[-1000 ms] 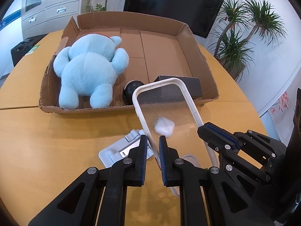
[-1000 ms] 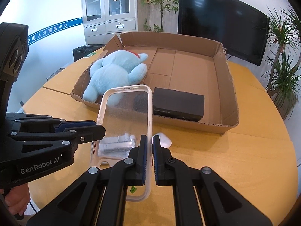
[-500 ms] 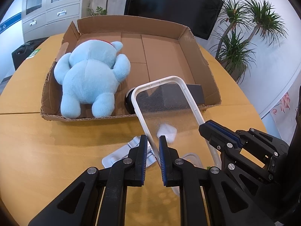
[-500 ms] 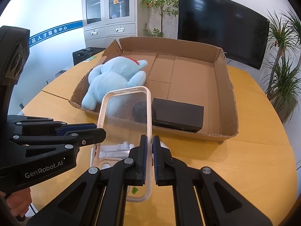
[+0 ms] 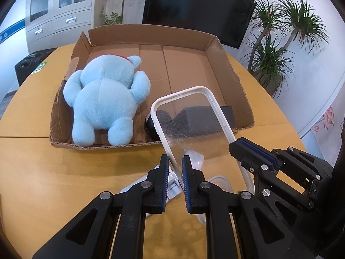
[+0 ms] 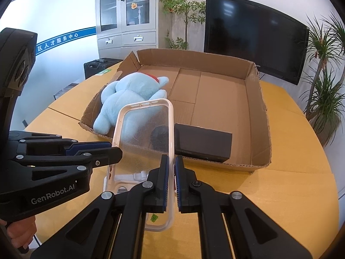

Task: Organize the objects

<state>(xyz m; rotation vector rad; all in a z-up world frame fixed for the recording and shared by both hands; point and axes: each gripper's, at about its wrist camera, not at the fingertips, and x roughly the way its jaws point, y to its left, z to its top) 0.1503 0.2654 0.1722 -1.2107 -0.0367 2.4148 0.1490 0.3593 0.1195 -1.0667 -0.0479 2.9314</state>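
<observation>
Two grippers share one clear phone case point(image 5: 194, 127), which hangs in the air just short of the cardboard box point(image 5: 217, 43). Your left gripper point(image 5: 173, 168) pinches its left rim; your right gripper point(image 6: 170, 168) is clamped on the opposite rim. Judging by its look, the case is light, thin and springy, with slick plastic. Grip the thicker white edge, never the flexing back panel, and squeeze gently.

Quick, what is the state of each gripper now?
Left gripper: shut on the clear phone case, left edge.
Right gripper: shut on the same case, right edge.
</observation>
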